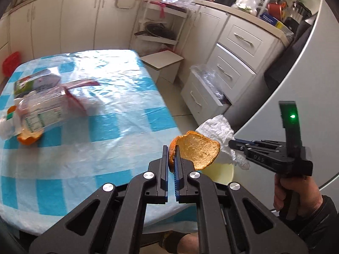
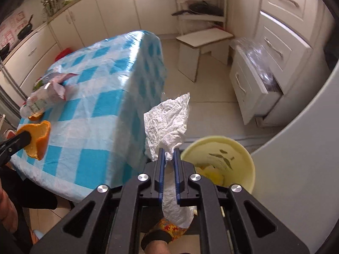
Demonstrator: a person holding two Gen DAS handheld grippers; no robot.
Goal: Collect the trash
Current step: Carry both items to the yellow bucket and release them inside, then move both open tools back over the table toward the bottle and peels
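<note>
Currently: left gripper (image 1: 171, 155) clenched on one edge of a curved orange peel piece (image 1: 197, 151), past the tabletop's near right corner. Right gripper (image 2: 168, 155) clamped on a crumpled white paper tissue (image 2: 168, 118), just beside the pale yellow round bin (image 2: 249, 156) on the floor. Risks: thin edge-grip may let peel slip; tissue, light, could drift outside rim. Clear plastic bottle (image 1: 40, 112) and second peel (image 1: 29, 138) lie near tabletop's left edge.

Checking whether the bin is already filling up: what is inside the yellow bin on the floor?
The yellow bin holds yellowish scraps at the bottom and dark smears on its inner wall. The right gripper and its crumpled tissue hide the near-left part.
</note>
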